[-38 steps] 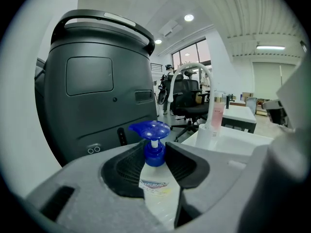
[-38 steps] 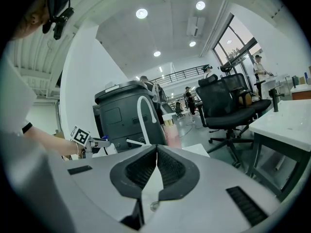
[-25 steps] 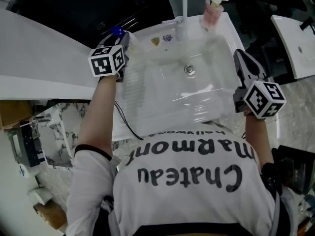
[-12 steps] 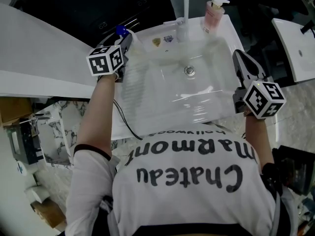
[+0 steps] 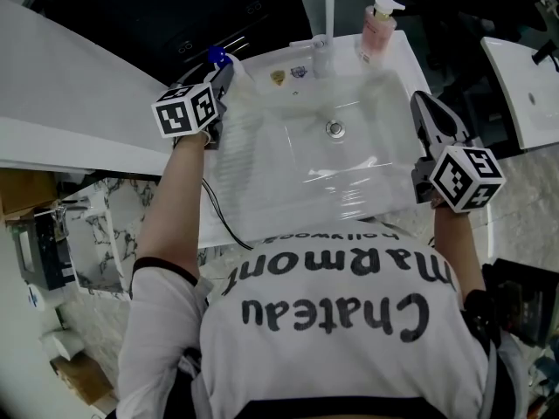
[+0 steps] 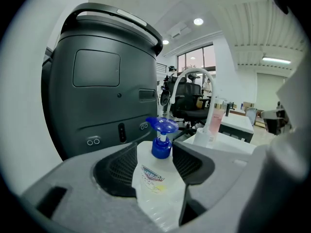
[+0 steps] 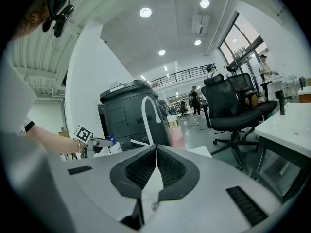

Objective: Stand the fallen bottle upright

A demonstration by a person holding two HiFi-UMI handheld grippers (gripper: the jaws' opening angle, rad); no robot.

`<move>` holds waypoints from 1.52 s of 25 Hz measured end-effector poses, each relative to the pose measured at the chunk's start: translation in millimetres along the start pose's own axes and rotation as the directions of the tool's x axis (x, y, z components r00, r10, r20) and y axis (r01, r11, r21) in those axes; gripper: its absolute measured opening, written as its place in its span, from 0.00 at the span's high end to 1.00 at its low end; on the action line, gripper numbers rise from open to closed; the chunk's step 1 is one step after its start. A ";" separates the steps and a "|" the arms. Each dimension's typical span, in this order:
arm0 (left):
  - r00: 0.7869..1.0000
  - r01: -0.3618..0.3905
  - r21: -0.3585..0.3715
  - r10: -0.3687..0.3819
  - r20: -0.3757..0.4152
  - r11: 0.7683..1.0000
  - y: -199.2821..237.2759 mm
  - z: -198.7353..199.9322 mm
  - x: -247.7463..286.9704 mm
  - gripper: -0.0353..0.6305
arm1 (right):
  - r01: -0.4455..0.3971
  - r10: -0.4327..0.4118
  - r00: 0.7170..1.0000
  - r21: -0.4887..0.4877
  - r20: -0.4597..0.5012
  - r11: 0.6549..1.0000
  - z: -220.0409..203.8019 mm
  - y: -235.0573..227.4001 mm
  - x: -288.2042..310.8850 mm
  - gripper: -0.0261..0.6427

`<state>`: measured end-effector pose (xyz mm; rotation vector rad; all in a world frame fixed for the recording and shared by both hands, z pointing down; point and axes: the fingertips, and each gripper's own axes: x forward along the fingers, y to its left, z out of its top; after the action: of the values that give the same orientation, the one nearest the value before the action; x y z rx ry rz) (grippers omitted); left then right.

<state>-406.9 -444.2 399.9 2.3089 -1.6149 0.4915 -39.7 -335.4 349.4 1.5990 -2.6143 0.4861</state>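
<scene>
Our pump bottle point(image 6: 156, 183) stands upright at the sink's point(image 5: 349, 177) back-left corner. The left gripper's point(image 6: 160, 152) jaws have just been opening and stand spread around it. The right gripper's point(image 7: 156, 148) jaws are pressed together, empty. We judge only the withdrawal is left.

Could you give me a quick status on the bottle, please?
Left gripper just opened, bottle between jaws. Right gripper shut, empty. Bottle upright, nothing obstructing.
</scene>
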 end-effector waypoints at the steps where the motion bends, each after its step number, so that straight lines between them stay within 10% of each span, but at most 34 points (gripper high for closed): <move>1: 1.000 -0.001 -0.004 0.001 0.007 1.000 -0.3 1.3 -1.8 0.61 | -0.003 0.003 1.000 -0.001 0.000 1.000 0.1 0.6 -0.7 0.94; 18: 0.990 -0.051 0.094 0.037 0.139 0.994 -29.1 37.8 -39.2 0.61 | -0.049 0.050 0.998 -0.034 0.026 0.998 22.6 -2.0 -15.7 0.94; 29: 0.946 -0.145 -0.007 0.140 0.293 0.989 -46.0 75.2 -85.6 0.65 | -0.107 0.110 0.993 -0.073 0.033 0.992 35.8 -2.7 -30.3 0.94; 38: 0.896 -0.131 -0.136 0.176 0.407 0.982 -99.8 74.0 -122.6 0.90 | -0.195 0.199 0.979 -0.101 0.034 0.976 41.5 12.1 -34.9 0.94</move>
<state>-343.3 -337.7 277.1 2.3264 -1.9716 -0.0718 -28.6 -312.0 300.3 1.3449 -2.7971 0.3292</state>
